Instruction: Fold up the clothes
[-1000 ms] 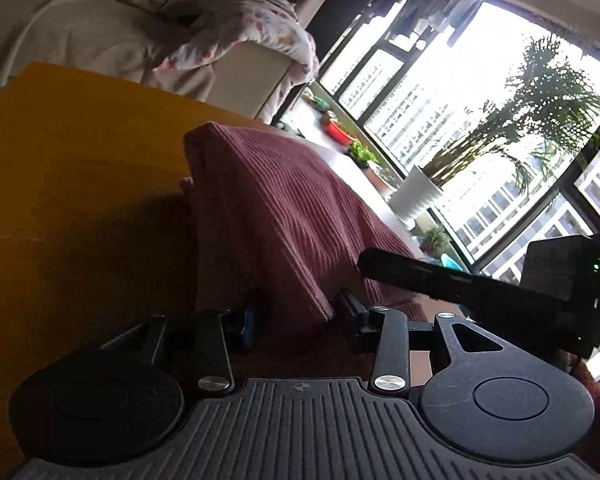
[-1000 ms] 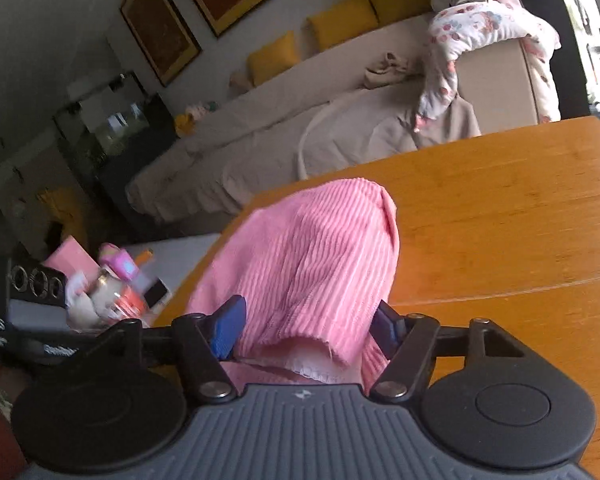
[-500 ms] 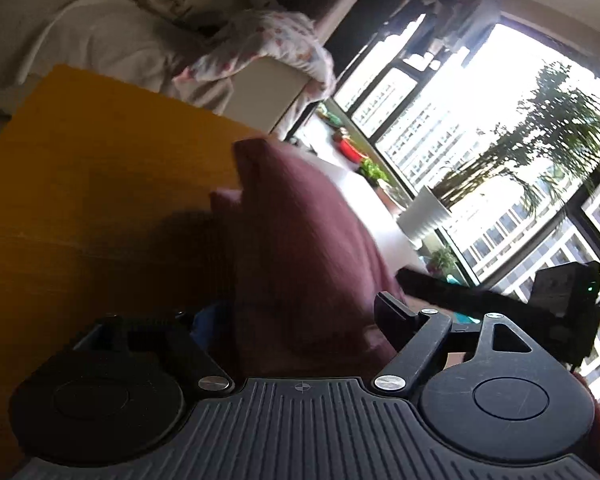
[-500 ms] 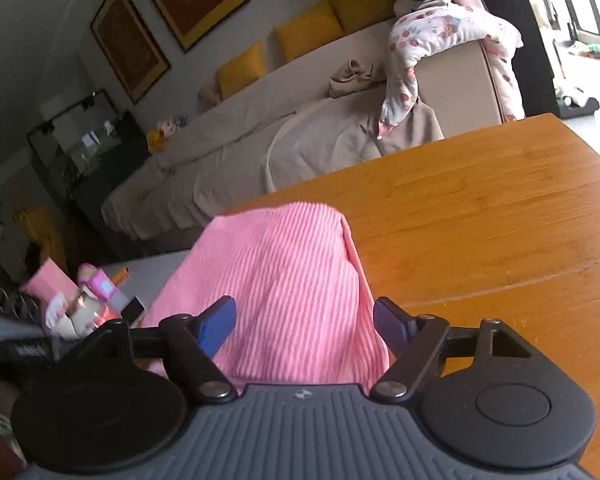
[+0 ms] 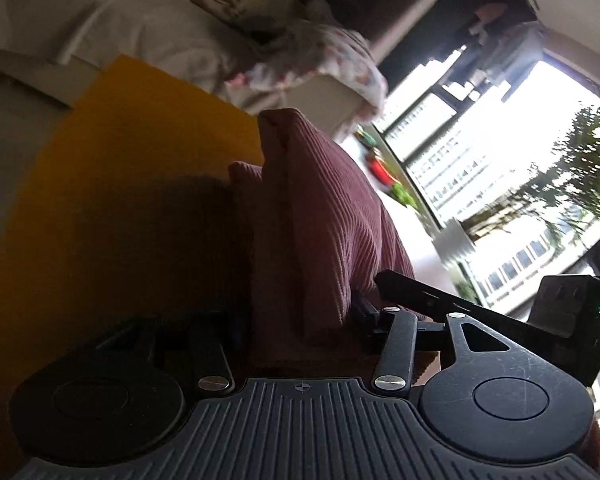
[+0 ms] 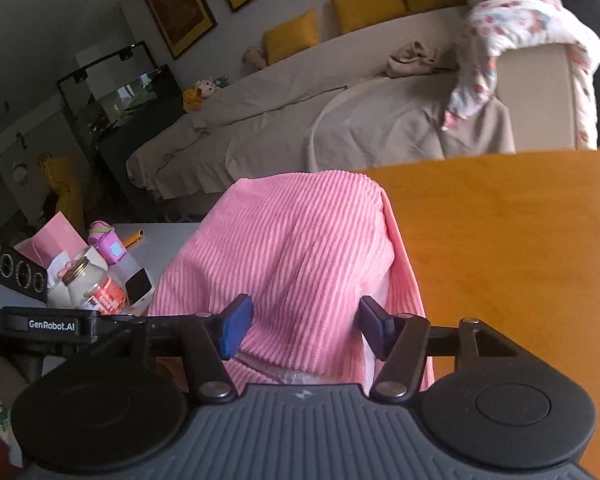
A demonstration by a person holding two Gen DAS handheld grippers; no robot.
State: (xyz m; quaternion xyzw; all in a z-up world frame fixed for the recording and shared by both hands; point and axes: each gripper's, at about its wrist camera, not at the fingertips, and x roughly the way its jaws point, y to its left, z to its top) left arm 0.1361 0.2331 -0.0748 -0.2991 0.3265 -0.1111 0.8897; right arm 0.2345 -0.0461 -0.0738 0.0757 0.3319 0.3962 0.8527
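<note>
A: Two grippers, one garment [image 6: 300, 264]. How do you hold them?
B: Your right gripper [image 6: 304, 326] points toward 12 o'clock, level over the table [image 6: 500, 232], jaws parted with pink ribbed cloth bunched between the blue pads [image 6: 234, 328].
A: Pinched or loose?
B: I cannot tell; cloth fills the gap and drapes over it.
A: And the left?
B: Your left gripper [image 5: 300, 316] is tilted, rolled toward the window [image 5: 500, 160] at 2 o'clock. Cloth rises between its fingers [image 5: 364, 308] toward 12 o'clock, standing in a fold above the table. The left finger is in shadow, so its grip is unclear too.
A: Anything beyond?
B: Sofa [image 6: 340, 120] at 12 o'clock.
</note>
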